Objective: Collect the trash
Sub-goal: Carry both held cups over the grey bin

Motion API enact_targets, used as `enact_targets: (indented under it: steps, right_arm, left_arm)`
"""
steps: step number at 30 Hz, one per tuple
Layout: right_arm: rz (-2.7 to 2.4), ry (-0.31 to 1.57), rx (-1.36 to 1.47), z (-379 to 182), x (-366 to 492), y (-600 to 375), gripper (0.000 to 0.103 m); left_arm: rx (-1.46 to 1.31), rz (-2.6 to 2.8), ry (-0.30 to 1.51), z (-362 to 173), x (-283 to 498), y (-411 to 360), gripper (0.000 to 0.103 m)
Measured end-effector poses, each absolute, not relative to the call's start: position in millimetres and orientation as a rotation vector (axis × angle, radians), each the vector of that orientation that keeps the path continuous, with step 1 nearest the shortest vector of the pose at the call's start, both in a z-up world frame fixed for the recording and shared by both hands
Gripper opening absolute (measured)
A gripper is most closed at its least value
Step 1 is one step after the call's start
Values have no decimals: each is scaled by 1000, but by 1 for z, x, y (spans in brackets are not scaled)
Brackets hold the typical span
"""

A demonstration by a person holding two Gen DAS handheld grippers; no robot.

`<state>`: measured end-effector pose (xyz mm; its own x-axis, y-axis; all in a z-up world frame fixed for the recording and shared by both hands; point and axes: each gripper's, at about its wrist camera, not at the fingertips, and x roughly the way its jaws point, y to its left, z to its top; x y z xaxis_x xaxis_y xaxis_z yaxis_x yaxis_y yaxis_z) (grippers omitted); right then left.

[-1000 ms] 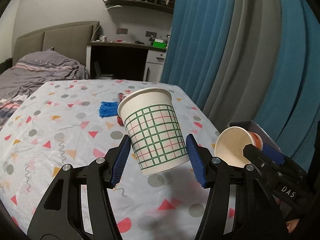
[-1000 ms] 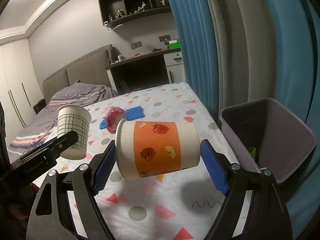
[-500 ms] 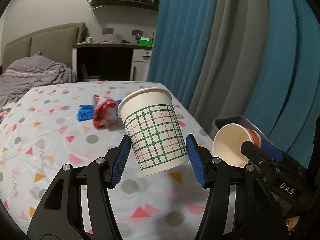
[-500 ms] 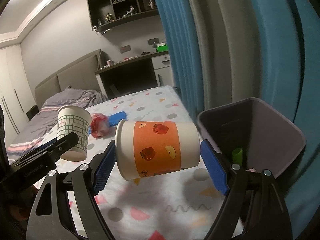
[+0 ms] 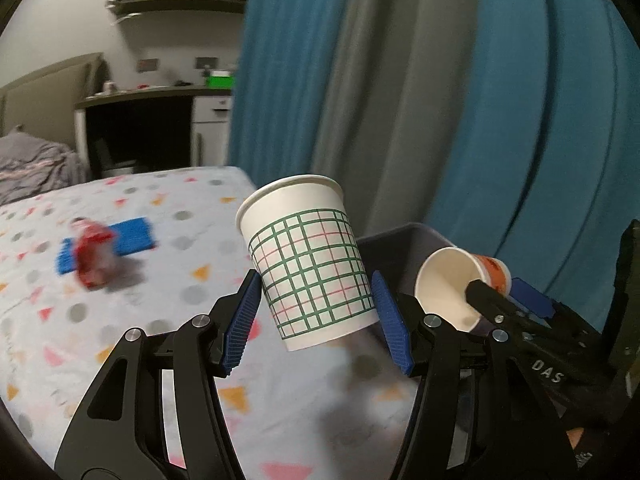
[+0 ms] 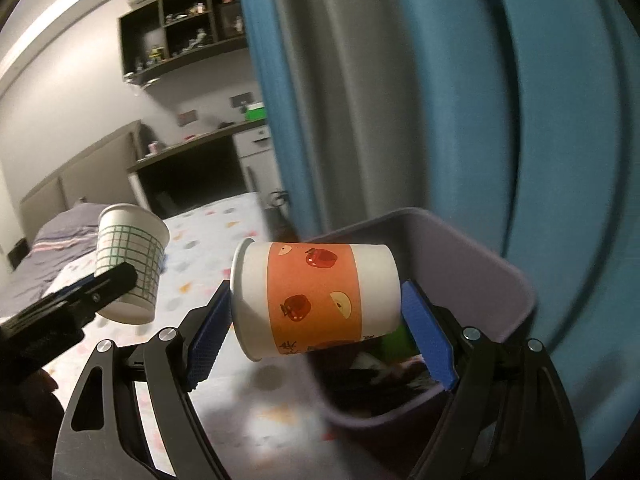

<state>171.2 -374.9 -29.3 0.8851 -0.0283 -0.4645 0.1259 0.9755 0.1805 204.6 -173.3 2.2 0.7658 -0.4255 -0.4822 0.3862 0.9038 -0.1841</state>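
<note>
Pinching checked cup [image 5: 310,264] – left jaws, orange cup [image 6: 316,300] – right jaws, bin [image 6: 480,256] contents blurred.

A bed [image 5: 168,320] spread with a pale sheet of coloured triangles and grey dots fills the foreground. Behind it a rumpled grey blanket [image 5: 32,172] lies below a padded headboard [image 5: 44,92]. A dark desk [image 5: 140,128] stands against the far wall beside a white drawer unit [image 5: 212,128], with a green box [image 5: 219,79] on top. Dark wall shelves [image 6: 188,36] hold small figures, too blurred to tell apart. Blue and grey curtains [image 5: 440,92] hang along the right side.
</note>
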Motion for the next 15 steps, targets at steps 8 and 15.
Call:
enact_targets:
  steps: [8,15]
  right_arm:
    - [-172,538,174,-56,187,-407,80]
    - [-175,575,160,-72,192,-417,80]
  left_arm:
    - [-75,-570,614,-17,240,-229,56]
    - [-43,-621,650,-30,258,-264,56]
